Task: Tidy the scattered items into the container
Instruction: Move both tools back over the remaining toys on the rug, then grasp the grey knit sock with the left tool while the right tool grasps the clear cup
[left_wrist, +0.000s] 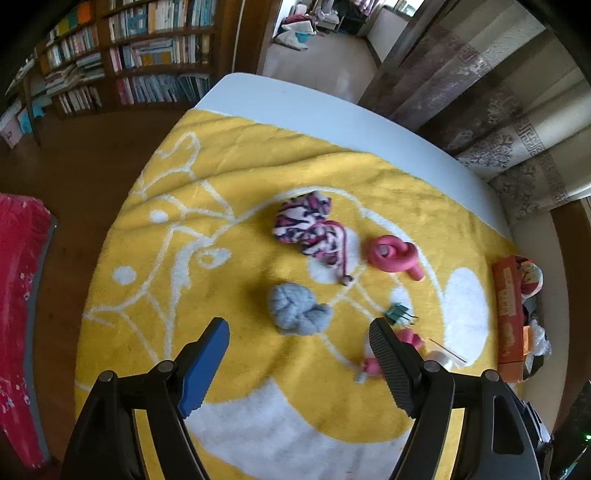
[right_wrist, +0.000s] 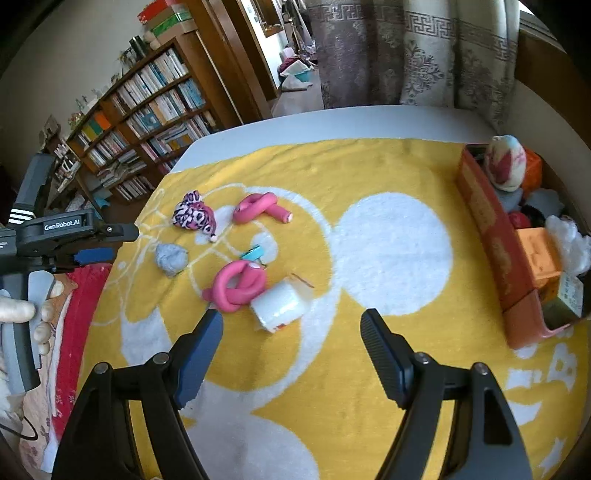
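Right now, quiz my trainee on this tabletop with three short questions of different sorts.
1. True or false: the left gripper holds the grey sock ball.
2. Multiple choice: the orange container is at which side of the right wrist view? A left, B right, C centre.
3. Fill in: the white roll lies against a twisted pink ____.

Key: 1 false, its fingers stand open above the yellow blanket. 2 B. 3 foam curler.
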